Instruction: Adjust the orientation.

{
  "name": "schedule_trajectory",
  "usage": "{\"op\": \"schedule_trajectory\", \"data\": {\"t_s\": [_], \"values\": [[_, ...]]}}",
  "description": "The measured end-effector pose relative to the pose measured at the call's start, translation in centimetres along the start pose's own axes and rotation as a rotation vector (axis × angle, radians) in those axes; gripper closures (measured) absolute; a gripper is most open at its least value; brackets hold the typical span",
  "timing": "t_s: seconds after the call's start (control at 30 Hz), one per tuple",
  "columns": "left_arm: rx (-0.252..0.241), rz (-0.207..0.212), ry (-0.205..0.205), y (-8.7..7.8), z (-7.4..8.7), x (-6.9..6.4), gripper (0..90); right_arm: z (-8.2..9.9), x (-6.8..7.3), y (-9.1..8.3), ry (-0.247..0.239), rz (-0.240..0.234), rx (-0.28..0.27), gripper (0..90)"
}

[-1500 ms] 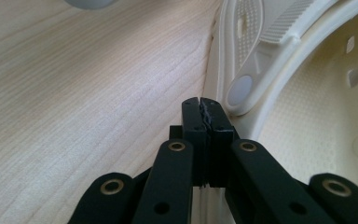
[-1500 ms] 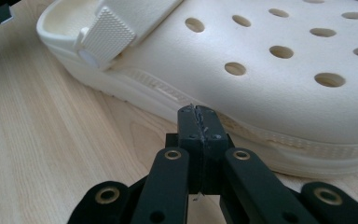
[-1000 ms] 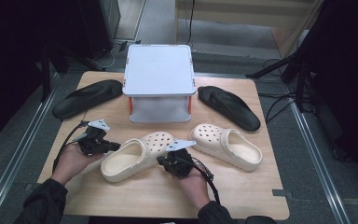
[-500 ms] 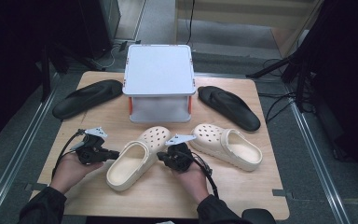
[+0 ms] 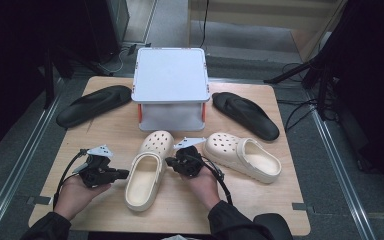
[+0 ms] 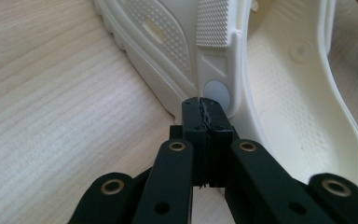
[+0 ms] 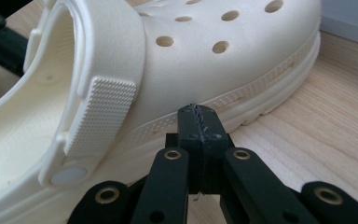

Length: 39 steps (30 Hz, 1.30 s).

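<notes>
cream clog (image 5: 147, 172) | upright, toe toward white box | on table, between both tongs

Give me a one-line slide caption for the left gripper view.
Left gripper, jaws shut, nudging the side of a cream clog at its strap rivet on a wooden table.

The near clog (image 6: 279, 93) is cut off by the top and right edges in the left gripper view, toe out of frame. In the right gripper view its heel runs off the left edge. The grey box (image 5: 170, 87) hides the worktop's (image 5: 290, 200) far-edge middle.
</notes>
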<state>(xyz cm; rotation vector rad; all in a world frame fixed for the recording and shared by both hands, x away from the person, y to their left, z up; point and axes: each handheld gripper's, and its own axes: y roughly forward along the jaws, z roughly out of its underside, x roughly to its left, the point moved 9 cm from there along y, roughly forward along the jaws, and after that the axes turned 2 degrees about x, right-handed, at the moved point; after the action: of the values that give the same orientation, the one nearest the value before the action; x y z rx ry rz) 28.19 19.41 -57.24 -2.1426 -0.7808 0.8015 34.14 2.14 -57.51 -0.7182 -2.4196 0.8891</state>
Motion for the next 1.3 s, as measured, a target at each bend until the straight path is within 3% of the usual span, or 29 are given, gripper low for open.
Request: {"op": "schedule_trajectory", "data": {"t_s": [0.33,0.5,0.7,0.8,0.9,1.0,1.17,1.3], "values": [[-0.004,-0.005,0.004,0.7,0.5,-1.4,88.2,-0.6,-0.4,0.4,-0.003,0.007,0.002,90.0],[-0.013,-0.004,-0.011,0.6,0.3,-0.9,81.2,-0.7,-0.5,0.2,-0.007,0.003,0.002,88.3],[-0.025,-0.011,-0.016,-0.1,-0.2,-0.8,65.5,-0.5,-0.2,-0.8,-0.024,-0.03,-0.01,79.4],[-0.037,-0.008,-0.018,-0.4,-0.6,-0.5,55.7,-0.3,-0.4,-1.4,-0.043,-0.02,-0.014,74.4],[-0.048,-0.005,-0.002,-0.5,-1.0,-0.4,49.6,-0.1,-0.7,-2.3,-0.028,-0.023,-0.027,70.4],[-0.052,-0.003,0.024,-0.5,-1.2,-0.3,49.2,0.1,-1.0,-3.4,-0.021,-0.021,-0.029,66.9],[-0.053,0.006,0.011,-0.6,-1.6,0.2,44.5,0.7,-1.6,-5.1,-0.035,-0.016,-0.031,63.9],[-0.042,-0.005,0.029,-0.4,-1.9,0.6,42.1,1.4,-2.2,-6.6,-0.054,0.003,-0.041,63.9]]}}
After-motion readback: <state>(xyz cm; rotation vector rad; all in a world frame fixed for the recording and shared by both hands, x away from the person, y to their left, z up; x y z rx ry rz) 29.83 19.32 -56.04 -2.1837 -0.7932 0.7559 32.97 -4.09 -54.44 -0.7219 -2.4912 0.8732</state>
